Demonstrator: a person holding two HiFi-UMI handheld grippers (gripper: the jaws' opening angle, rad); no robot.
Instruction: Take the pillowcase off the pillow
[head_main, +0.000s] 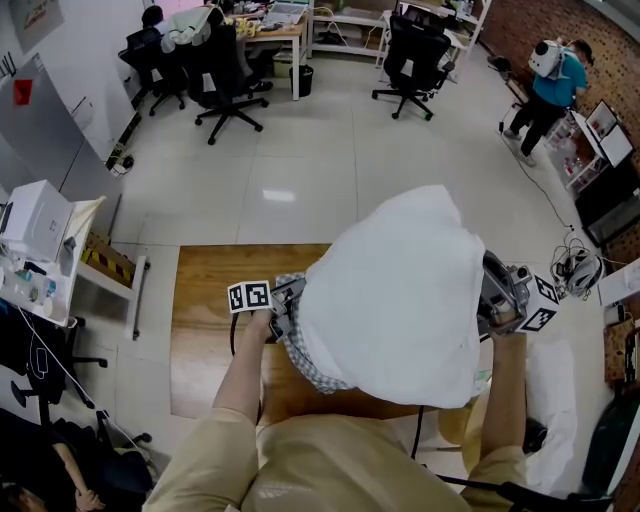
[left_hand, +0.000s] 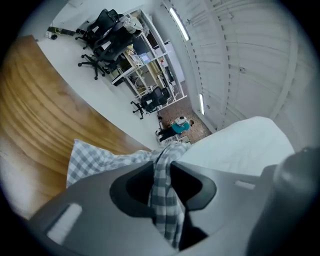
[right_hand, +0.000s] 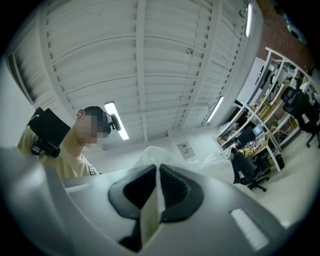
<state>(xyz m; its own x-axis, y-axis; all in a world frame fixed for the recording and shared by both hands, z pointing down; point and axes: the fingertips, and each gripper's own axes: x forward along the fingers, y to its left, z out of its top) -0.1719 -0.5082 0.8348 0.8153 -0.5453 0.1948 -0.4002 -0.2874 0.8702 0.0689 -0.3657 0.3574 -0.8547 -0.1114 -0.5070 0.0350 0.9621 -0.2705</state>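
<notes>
In the head view the white pillow (head_main: 400, 290), held up over the wooden desk (head_main: 205, 300), hid both sets of jaws. The gripper views showed them: the left gripper (left_hand: 163, 165) was clenched on the checked pillowcase (left_hand: 95, 157), and the right gripper (right_hand: 157, 167) was clamped on the pillow's white fabric. Office chairs (head_main: 225, 60) and a person in teal (head_main: 548, 90) stood well behind.

one white pillow (head_main: 400, 290) and one checked pillowcase (left_hand: 100, 160) are counted. two claws are seen, a left claw (left_hand: 162, 187) and a right claw (right_hand: 156, 192), each fitted with one marker cube. one wooden tabletop (head_main: 210, 300) is shown. at least three black office chairs (head_main: 228, 70) and one person in teal (head_main: 550, 85) are seen beyond.
</notes>
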